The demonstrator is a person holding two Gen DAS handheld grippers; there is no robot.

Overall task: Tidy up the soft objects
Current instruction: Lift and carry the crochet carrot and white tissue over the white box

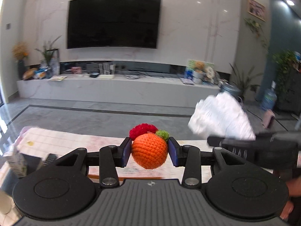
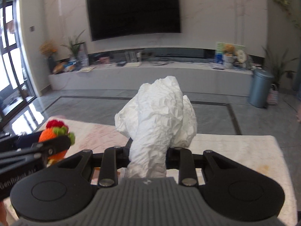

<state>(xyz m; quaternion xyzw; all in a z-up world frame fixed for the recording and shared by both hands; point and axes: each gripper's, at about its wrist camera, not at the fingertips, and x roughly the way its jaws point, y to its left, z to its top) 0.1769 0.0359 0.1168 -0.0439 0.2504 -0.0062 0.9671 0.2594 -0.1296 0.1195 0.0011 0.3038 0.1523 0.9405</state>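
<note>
Blue pads [image 1: 126, 151] of the left gripper [image 1: 150, 151] press on both sides of an orange crochet ball [image 1: 149, 150], low in the middle of the left wrist view. The ball carries a green tuft [image 1: 162, 134] at its upper right, and a red crochet lump [image 1: 142, 130] sits against its top left. The right gripper [image 2: 147, 156] is clamped on crumpled white tissue [image 2: 158, 116], which billows up from the jaws through the middle of the right wrist view and hides the pads.

Each gripper shows in the other's view: the left one with the ball at the lower left edge of the right wrist view, the right one with blurred tissue at the right edge of the left wrist view. Both loads hang clear above a pale cloth [image 2: 235, 150] that fills the lower part of both views.

Beyond the cloth lies grey tiled floor [image 1: 94, 116], then a long low console [image 1: 112, 88] cluttered with small things, and a dark TV [image 1: 112, 20] on the marble wall in the upper middle. A grey bin [image 2: 260, 88] stands at the right.
</note>
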